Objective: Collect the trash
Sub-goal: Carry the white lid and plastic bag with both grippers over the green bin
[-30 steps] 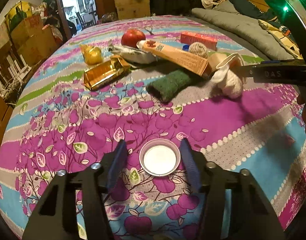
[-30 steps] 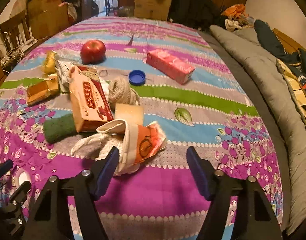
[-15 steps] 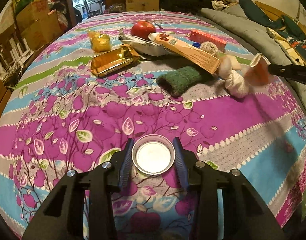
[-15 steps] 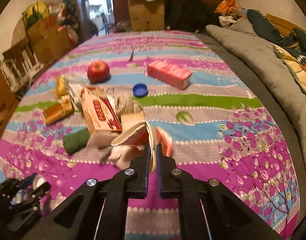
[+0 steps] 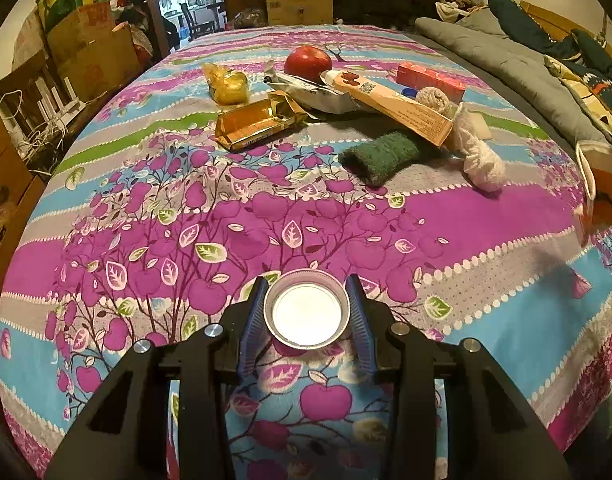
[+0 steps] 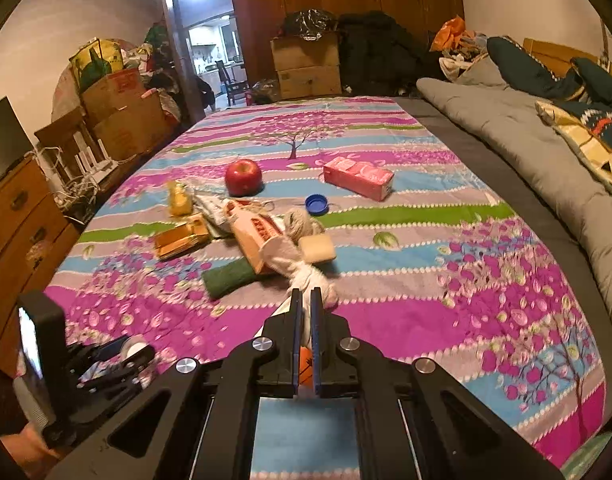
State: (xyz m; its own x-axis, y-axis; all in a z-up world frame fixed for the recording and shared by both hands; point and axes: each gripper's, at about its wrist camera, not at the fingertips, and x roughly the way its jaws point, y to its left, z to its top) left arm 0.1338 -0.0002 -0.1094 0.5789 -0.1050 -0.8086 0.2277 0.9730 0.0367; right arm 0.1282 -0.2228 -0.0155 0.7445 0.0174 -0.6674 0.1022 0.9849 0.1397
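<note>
Left wrist view: the left gripper [image 5: 307,316] clamps a metal lid [image 5: 307,314] at six o'clock; lift it level.

Right wrist view: the right gripper [image 6: 305,320], nearly closed, pinches an orange wrapper [image 6: 304,362] at six o'clock; keep firm pressure.

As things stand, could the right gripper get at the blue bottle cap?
Probably not yet: the right gripper is shut on an orange-and-white wrapper. The blue bottle cap lies uncovered farther up the bedspread, past the white cloth.
</note>
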